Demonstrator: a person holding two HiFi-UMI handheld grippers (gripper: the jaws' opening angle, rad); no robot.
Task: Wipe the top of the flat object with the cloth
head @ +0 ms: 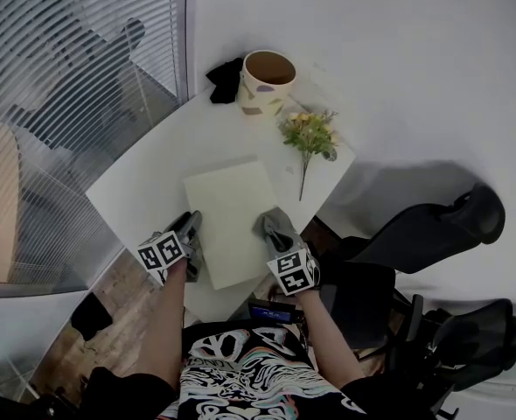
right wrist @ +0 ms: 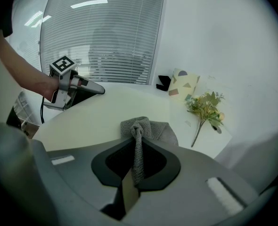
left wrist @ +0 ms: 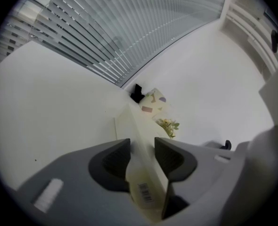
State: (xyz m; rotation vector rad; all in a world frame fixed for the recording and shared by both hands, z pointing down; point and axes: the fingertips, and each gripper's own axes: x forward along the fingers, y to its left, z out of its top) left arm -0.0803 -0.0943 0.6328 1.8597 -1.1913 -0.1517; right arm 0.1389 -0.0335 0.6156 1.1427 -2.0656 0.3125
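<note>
A small barcode sticker [left wrist: 146,192] sits on the near end of the pale cream board [head: 232,217]; its digits are too small to read. The only other print is the black square pattern on each gripper's cube. The board lies in the middle of the white table [head: 144,182]. The left gripper [head: 186,234] is at the board's near left edge, its jaws pressed on either side of that edge. The right gripper [head: 280,239] has its jaws closed on a bunched grey cloth [head: 278,228], which rests on the near right part of the board's top. At the far end stands a cream cup [head: 266,81] with coloured shapes on its side; its inside looks brown, and I cannot tell what it holds. A black object [head: 226,79] lies just left of it, and a sprig of yellow flowers [head: 309,134] lies to the right of the board.
</note>
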